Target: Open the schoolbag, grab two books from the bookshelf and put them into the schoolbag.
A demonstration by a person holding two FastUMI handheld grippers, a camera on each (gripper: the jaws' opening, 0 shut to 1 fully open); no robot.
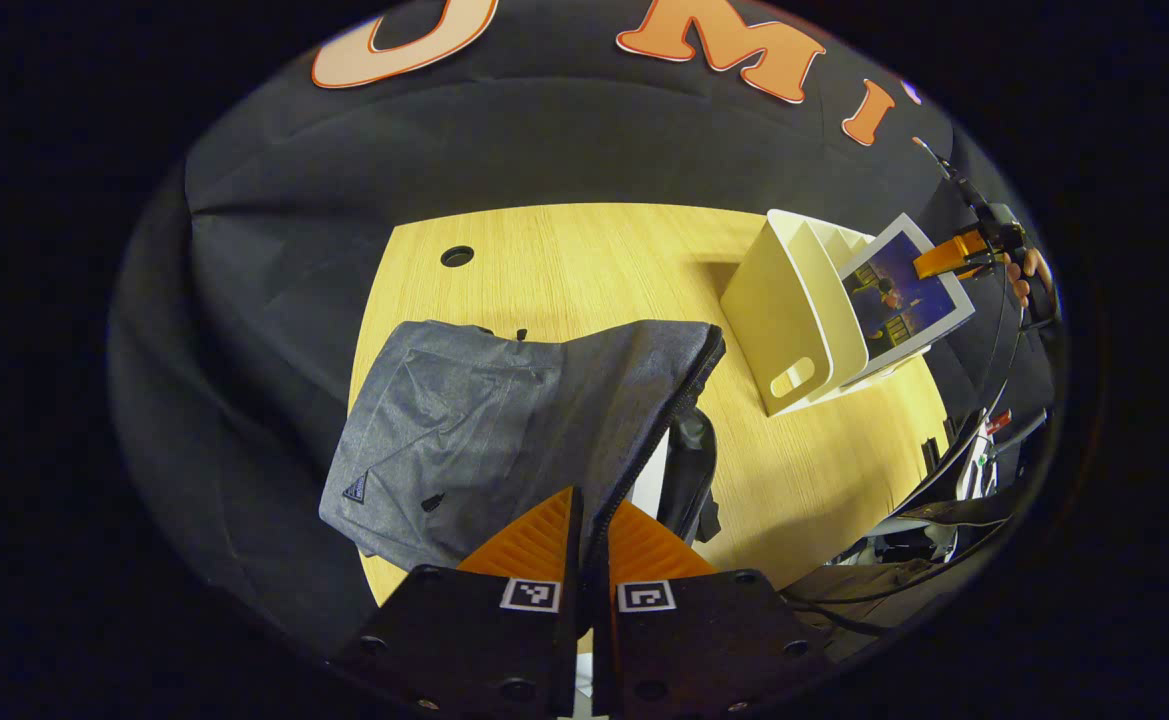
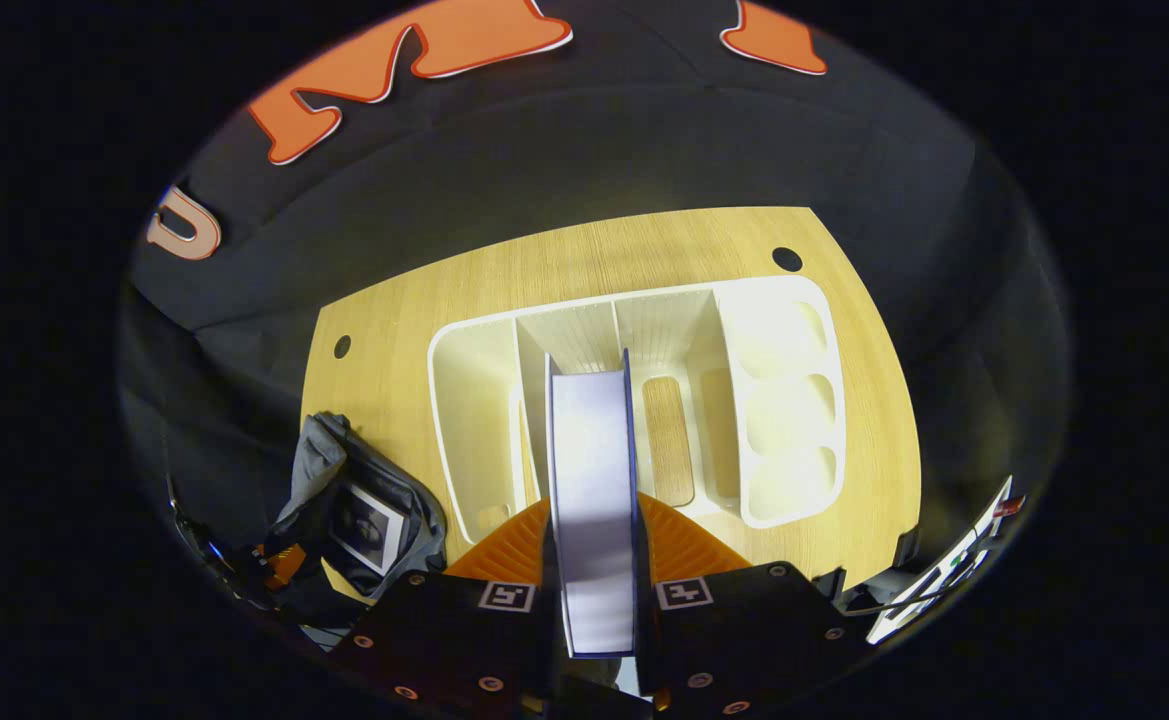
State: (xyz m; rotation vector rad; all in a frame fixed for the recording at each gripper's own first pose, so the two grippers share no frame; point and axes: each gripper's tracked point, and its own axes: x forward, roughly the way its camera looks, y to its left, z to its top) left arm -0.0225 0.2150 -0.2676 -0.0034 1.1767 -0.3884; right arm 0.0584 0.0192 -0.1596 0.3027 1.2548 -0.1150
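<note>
On the bench point(image 1: 564, 260), left tongs point(image 1: 589, 560) clench the open schoolbag's point(image 1: 504, 430) zipper edge; right tongs point(image 2: 594, 580) grasp a book point(image 2: 592, 500) above the bookshelf point(image 2: 784, 400). One book seemingly lies inside already; the second awaits packing.

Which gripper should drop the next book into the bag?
Right. The right gripper is already shut on a book above the white bookshelf. The left gripper is clamped on the schoolbag flap, holding it open; one book already shows inside.
</note>
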